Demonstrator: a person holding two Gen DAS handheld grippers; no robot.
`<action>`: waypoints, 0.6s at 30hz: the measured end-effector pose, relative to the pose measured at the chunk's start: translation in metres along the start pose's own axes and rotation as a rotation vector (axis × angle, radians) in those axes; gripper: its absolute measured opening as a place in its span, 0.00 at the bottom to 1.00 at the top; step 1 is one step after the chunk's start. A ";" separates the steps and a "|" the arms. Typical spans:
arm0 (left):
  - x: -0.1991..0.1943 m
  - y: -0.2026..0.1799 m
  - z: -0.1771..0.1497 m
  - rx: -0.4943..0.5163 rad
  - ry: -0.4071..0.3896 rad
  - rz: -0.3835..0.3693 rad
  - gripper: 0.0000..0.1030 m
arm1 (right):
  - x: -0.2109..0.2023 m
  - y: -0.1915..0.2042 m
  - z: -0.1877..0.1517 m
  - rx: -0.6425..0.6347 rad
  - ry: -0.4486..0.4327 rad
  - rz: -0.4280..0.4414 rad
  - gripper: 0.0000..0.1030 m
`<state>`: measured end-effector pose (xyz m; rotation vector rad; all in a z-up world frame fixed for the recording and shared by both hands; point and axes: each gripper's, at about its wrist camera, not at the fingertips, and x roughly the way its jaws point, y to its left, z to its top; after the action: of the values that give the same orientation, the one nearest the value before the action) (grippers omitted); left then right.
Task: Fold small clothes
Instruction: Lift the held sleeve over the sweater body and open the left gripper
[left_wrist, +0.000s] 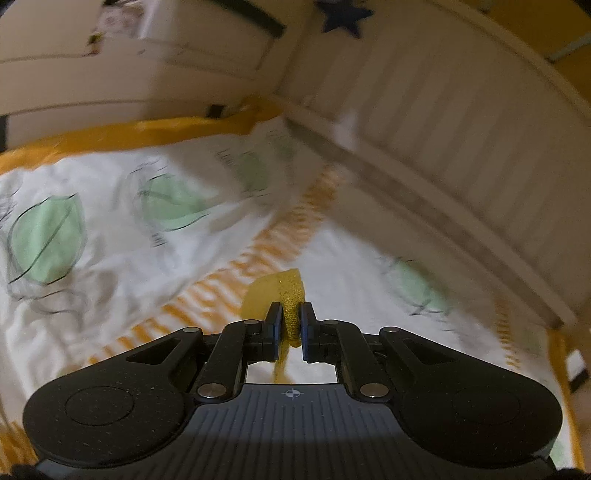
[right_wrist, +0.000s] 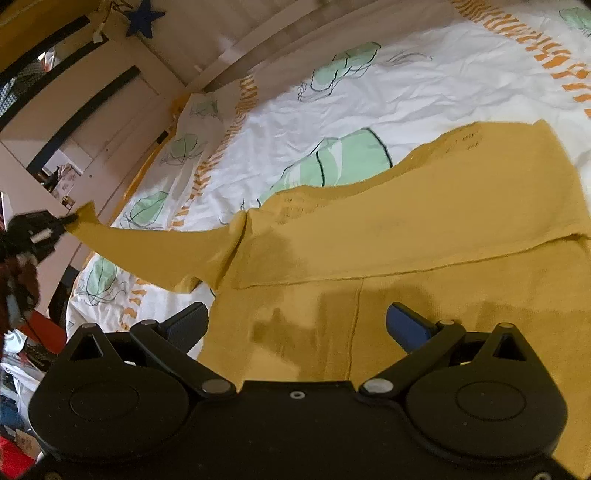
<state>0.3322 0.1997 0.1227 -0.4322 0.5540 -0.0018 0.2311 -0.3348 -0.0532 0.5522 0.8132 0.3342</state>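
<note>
A mustard-yellow knit garment (right_wrist: 424, 229) lies spread on the white bedspread (right_wrist: 369, 103). Its sleeve (right_wrist: 159, 251) is pulled out to the left and lifted off the bed. My left gripper (left_wrist: 290, 321) is shut on the sleeve's cuff (left_wrist: 291, 291), which sticks out between the pads. In the right wrist view the left gripper (right_wrist: 72, 219) shows at the far left edge, pinching the sleeve's tip. My right gripper (right_wrist: 299, 325) stands open above the garment's lower part, its blue pads (right_wrist: 406, 325) wide apart with nothing between them.
The bedspread carries green leaf prints (left_wrist: 48, 240) and orange striped bands (left_wrist: 280, 229). A white slatted bed frame (left_wrist: 461, 140) with a dark blue star (left_wrist: 343, 16) runs along the far side. Clutter and a person's dark sleeve (right_wrist: 18, 277) sit at the left edge.
</note>
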 end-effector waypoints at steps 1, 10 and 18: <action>-0.003 -0.010 0.002 0.004 -0.001 -0.022 0.09 | -0.002 0.000 0.002 -0.006 -0.007 -0.013 1.00; -0.016 -0.124 -0.013 0.106 0.046 -0.222 0.09 | -0.019 -0.010 0.016 -0.031 -0.037 -0.121 1.00; -0.006 -0.225 -0.053 0.225 0.119 -0.358 0.09 | -0.042 -0.027 0.031 0.030 -0.073 -0.148 1.00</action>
<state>0.3255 -0.0253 0.1751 -0.3074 0.5802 -0.4313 0.2296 -0.3871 -0.0262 0.5262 0.7847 0.1649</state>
